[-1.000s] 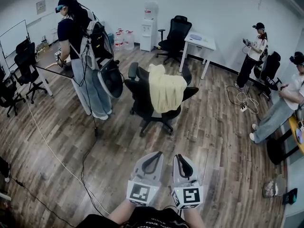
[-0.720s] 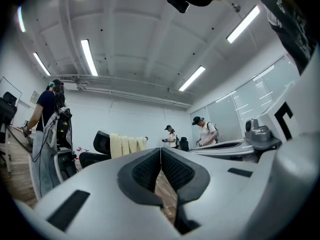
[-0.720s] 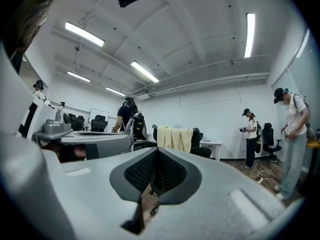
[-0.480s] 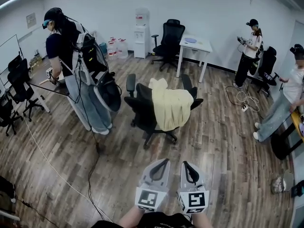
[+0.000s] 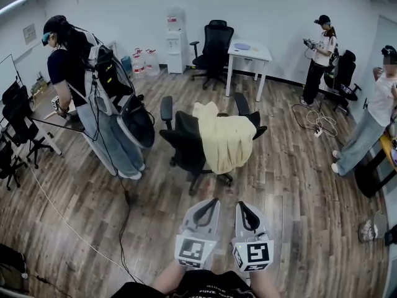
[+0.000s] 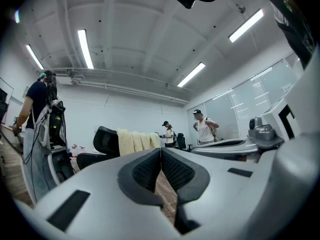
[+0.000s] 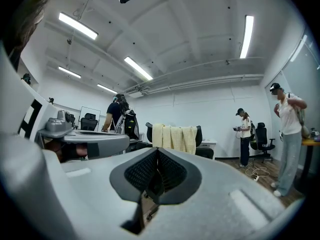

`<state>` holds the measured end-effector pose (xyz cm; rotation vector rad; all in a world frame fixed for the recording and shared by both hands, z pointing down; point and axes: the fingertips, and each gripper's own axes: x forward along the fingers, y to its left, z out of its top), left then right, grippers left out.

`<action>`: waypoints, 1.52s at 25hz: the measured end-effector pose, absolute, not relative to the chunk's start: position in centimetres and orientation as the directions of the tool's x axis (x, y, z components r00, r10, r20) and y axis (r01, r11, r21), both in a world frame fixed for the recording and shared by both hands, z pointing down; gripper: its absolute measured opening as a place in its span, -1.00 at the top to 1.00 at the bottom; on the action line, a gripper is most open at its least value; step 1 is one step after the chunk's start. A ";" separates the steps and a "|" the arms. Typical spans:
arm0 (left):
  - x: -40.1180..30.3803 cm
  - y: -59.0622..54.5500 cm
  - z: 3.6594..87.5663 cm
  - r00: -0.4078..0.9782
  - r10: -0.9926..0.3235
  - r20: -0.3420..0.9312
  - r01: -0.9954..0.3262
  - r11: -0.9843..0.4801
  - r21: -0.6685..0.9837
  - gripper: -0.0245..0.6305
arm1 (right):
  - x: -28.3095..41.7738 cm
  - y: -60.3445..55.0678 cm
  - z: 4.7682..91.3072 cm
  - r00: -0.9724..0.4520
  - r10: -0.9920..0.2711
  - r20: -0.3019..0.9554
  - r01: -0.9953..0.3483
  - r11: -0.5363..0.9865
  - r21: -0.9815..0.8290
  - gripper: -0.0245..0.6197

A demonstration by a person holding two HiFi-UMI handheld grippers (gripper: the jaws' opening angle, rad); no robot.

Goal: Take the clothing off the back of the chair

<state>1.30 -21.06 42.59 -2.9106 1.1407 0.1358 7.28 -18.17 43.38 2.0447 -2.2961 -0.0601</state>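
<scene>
clothing (image 5: 226, 140): soft matt yellow cloth | chair (image 5: 183, 140): black matt upholstery | floor (image 5: 282, 185): wood-grain planks, slight sheen

The room is bright. Long ceiling lights (image 6: 85, 48) shine down white. Shadows on the floor (image 5: 291, 191) are soft. Everything bends round at the edges, and corners go dark.

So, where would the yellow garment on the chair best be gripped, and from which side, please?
Probably the yellow garment at its top fold over the chair back, from the near side: it hangs facing us, so lifting should free it.
</scene>
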 end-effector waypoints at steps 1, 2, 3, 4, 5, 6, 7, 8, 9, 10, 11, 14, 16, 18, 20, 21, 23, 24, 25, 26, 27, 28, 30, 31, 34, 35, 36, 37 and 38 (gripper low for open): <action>1.4 -21.5 42.8 0.732 -0.678 -0.073 -0.678 -0.735 0.021 0.90 | 7.2 -18.5 43.3 -0.118 -0.993 0.021 -0.990 0.119 0.073 0.91; 1.5 -22.0 42.9 0.733 -0.677 -0.061 -0.677 -0.735 0.022 0.90 | 7.2 -18.9 43.2 -0.123 -0.992 0.021 -0.990 0.124 0.071 0.91; 1.6 -22.4 43.0 0.734 -0.677 -0.050 -0.677 -0.736 0.022 0.90 | 7.2 -19.3 43.1 -0.128 -0.992 0.022 -0.989 0.129 0.071 0.91; 1.8 -22.9 42.9 0.733 -0.679 -0.042 -0.679 -0.734 0.019 0.90 | 7.2 -19.7 43.0 -0.132 -0.991 0.024 -0.988 0.133 0.072 0.91; 1.8 -23.4 42.7 0.729 -0.683 -0.040 -0.683 -0.730 0.014 0.90 | 7.3 -20.2 42.9 -0.132 -0.991 0.026 -0.988 0.133 0.075 0.91; 1.9 -23.9 42.5 0.725 -0.687 -0.042 -0.688 -0.726 0.009 0.90 | 7.6 -20.6 42.7 -0.127 -0.992 0.029 -0.989 0.129 0.078 0.91; 1.9 -24.5 42.2 0.722 -0.691 -0.047 -0.691 -0.723 0.007 0.90 | 7.8 -21.1 42.5 -0.121 -0.992 0.029 -0.989 0.123 0.080 0.91; 2.0 -25.0 41.9 0.719 -0.693 -0.051 -0.693 -0.721 0.009 0.90 | 8.1 -21.6 42.3 -0.116 -0.993 0.027 -0.990 0.118 0.082 0.91; 2.1 -25.4 41.7 0.717 -0.695 -0.054 -0.695 -0.718 0.012 0.90 | 8.4 -22.0 42.0 -0.115 -0.993 0.024 -0.990 0.117 0.082 0.91; 2.2 -25.8 41.6 0.715 -0.697 -0.057 -0.698 -0.716 0.015 0.90 | 8.7 -22.5 41.8 -0.116 -0.993 0.021 -0.990 0.118 0.082 0.91; 2.4 -26.1 41.5 0.712 -0.700 -0.059 -0.700 -0.714 0.016 0.90 | 9.0 -22.9 41.6 -0.118 -0.993 0.019 -0.989 0.120 0.084 0.91; 3.3 -27.0 41.4 0.706 -0.705 -0.065 -0.706 -0.708 0.012 0.90 | 9.9 -24.3 41.3 -0.125 -0.992 0.016 -0.988 0.126 0.092 0.91; 3.8 -27.8 41.6 0.699 -0.712 -0.059 -0.713 -0.701 0.008 0.90 | 10.3 -25.4 41.4 -0.136 -0.991 0.015 -0.986 0.137 0.090 0.91; 4.3 -28.6 42.0 0.688 -0.723 -0.055 -0.724 -0.690 0.021 0.90 | 11.0 -26.4 41.8 -0.134 -0.991 0.027 -0.987 0.135 0.081 0.91; 4.7 -29.5 42.4 0.671 -0.740 -0.055 -0.736 -0.673 0.067 0.90 | 11.9 -27.6 42.4 -0.119 -0.992 0.051 -0.990 0.122 0.065 0.91; 4.7 -29.9 42.8 0.660 -0.750 -0.048 -0.745 -0.661 0.091 0.89 | 12.1 -28.2 42.6 -0.122 -0.991 0.062 -0.991 0.126 0.056 0.91; 4.9 -30.8 43.8 0.637 -0.771 -0.026 -0.765 -0.636 0.101 0.89 | 12.5 -29.0 43.0 -0.147 -0.987 0.072 -0.988 0.150 0.047 0.91; 5.0 -31.2 44.0 0.626 -0.780 -0.018 -0.775 -0.625 0.094 0.89 | 12.6 -29.5 43.0 -0.161 -0.984 0.072 -0.985 0.165 0.045 0.90; 5.1 -31.8 44.0 0.615 -0.788 -0.013 -0.784 -0.614 0.091 0.89 | 12.8 -30.0 42.9 -0.174 -0.982 0.071 -0.983 0.177 0.043 0.90; 5.1 -32.3 43.9 0.605 -0.796 -0.007 -0.792 -0.603 0.094 0.87 | 13.0 -30.5 42.9 -0.183 -0.980 0.073 -0.982 0.186 0.039 0.88; 5.1 -32.7 43.9 0.595 -0.803 -0.001 -0.799 -0.593 0.100 0.81 | 13.2 -31.0 43.0 -0.188 -0.979 0.076 -0.981 0.191 0.034 0.81; 5.0 -33.1 44.0 0.587 -0.810 0.007 -0.806 -0.583 0.103 0.65 | 13.4 -31.4 43.2 -0.188 -0.979 0.081 -0.981 0.191 0.029 0.71; 4.9 -33.7 44.5 0.570 -0.821 0.025 -0.819 -0.565 0.097 0.49 | 13.8 -31.9 43.7 -0.184 -0.979 0.092 -0.982 0.186 0.018 0.56; 4.8 -34.0 44.7 0.563 -0.826 0.032 -0.824 -0.558 0.095 0.45 | 13.9 -32.1 43.9 -0.185 -0.978 0.097 -0.982 0.187 0.012 0.49; 4.6 -34.9 45.1 0.555 -0.830 0.048 -0.826 -0.544 0.146 0.30 | 14.4 -32.8 44.4 -0.192 -0.976 0.107 -0.981 0.193 0.002 0.18; 4.5 -35.2 45.2 0.558 -0.828 0.056 -0.823 -0.542 0.171 0.23 | 14.5 -33.1 44.5 -0.195 -0.975 0.108 -0.981 0.196 -0.001 0.08; 4.5 -35.6 45.3 0.560 -0.826 0.067 -0.820 -0.541 0.186 0.15 | 14.7 -33.4 44.5 -0.199 -0.974 0.108 -0.980 0.200 -0.004 0.00; 4.6 -36.0 45.5 0.560 -0.825 0.080 -0.821 -0.538 0.190 0.10 | 14.8 -33.7 44.5 -0.204 -0.973 0.109 -0.979 0.205 -0.007 -0.06; 4.6 -36.4 45.7 0.558 -0.825 0.093 -0.823 -0.535 0.188 0.07 | 15.0 -34.0 44.5 -0.210 -0.971 0.112 -0.978 0.210 -0.010 -0.11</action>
